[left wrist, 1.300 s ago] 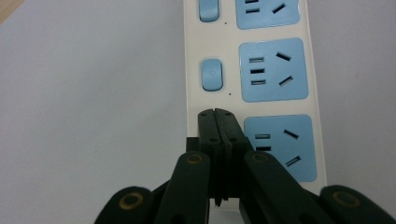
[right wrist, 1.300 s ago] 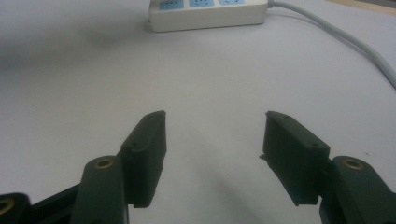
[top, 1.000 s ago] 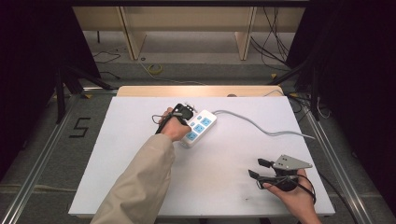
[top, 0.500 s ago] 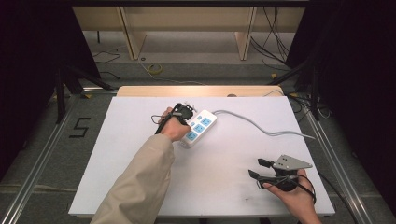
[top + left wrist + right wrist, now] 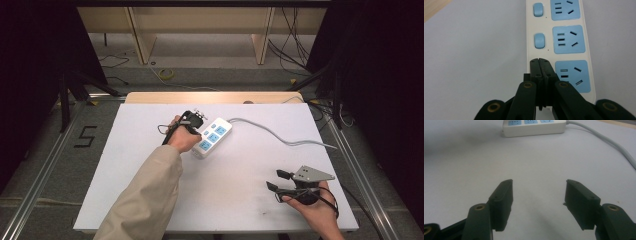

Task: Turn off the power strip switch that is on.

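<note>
Fingers [image 5: 539, 65] of the left gripper [image 5: 192, 121] pressed together, tips down on the white power strip [image 5: 212, 137] at its switch column, beside the nearest blue socket [image 5: 572, 75]. Fingers [image 5: 502, 195] of the right gripper [image 5: 283, 181] spread wide apart, holding nothing, low over the white desk [image 5: 125, 175] near its right front corner, well apart from the strip. Grey cord [image 5: 280, 135] trailing off toward the desk's right edge.
</note>
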A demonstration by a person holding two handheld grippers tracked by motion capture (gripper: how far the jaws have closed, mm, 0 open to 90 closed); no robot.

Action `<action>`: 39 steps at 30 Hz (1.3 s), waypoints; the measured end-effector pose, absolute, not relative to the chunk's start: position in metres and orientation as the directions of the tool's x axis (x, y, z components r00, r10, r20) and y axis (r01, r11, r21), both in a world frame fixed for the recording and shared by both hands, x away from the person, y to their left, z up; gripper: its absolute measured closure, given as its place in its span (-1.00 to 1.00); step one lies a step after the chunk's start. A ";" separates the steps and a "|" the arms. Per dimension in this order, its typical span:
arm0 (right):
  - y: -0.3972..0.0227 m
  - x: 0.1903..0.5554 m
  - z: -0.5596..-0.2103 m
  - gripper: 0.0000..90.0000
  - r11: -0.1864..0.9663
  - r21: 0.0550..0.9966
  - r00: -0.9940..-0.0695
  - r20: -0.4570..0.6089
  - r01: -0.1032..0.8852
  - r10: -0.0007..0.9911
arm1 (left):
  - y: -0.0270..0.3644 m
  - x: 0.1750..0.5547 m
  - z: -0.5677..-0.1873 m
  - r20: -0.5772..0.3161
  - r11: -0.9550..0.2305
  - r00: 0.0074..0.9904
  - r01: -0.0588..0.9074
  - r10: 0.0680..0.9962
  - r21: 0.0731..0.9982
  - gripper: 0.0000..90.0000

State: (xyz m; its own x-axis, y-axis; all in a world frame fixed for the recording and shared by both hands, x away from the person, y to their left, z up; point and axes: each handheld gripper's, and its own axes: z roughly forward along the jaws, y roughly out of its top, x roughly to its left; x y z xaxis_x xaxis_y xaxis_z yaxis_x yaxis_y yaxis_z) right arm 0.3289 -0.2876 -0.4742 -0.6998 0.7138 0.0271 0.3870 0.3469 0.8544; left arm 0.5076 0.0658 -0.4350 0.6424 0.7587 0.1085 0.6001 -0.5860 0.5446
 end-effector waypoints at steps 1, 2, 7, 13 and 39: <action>-0.288 0.329 -0.474 -0.10 0.347 0.854 -0.700 0.027 0.387 0.714 | 0.068 0.506 -0.434 0.110 -0.585 0.643 0.596 0.758 0.550 0.99; -0.288 0.329 -0.474 -0.10 0.347 0.854 -0.700 0.027 0.387 0.714 | 0.069 0.504 -0.433 0.111 -0.581 0.640 0.593 0.760 0.557 0.99; -0.287 0.329 -0.474 -0.10 0.350 0.852 -0.700 0.026 0.389 0.713 | 0.077 0.494 -0.430 0.113 -0.575 0.642 0.577 0.759 0.580 0.91; -0.287 0.329 -0.474 -0.10 0.347 0.854 -0.699 0.027 0.388 0.715 | 0.086 0.482 -0.429 0.112 -0.553 0.629 0.568 0.769 0.610 0.80; -0.288 0.329 -0.475 -0.11 0.345 0.852 -0.697 0.031 0.393 0.717 | 0.124 0.405 -0.449 0.049 -0.467 0.623 0.528 0.780 0.709 -0.07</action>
State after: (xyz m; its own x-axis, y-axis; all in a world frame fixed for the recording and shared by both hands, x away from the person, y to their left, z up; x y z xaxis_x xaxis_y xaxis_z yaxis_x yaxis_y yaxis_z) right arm 0.3295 -0.2875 -0.4749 -0.6967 0.7167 0.0311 0.3929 0.3449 0.8525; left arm 0.4048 0.1239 -0.4492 0.6233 0.7804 0.0493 0.5285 -0.4669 0.7090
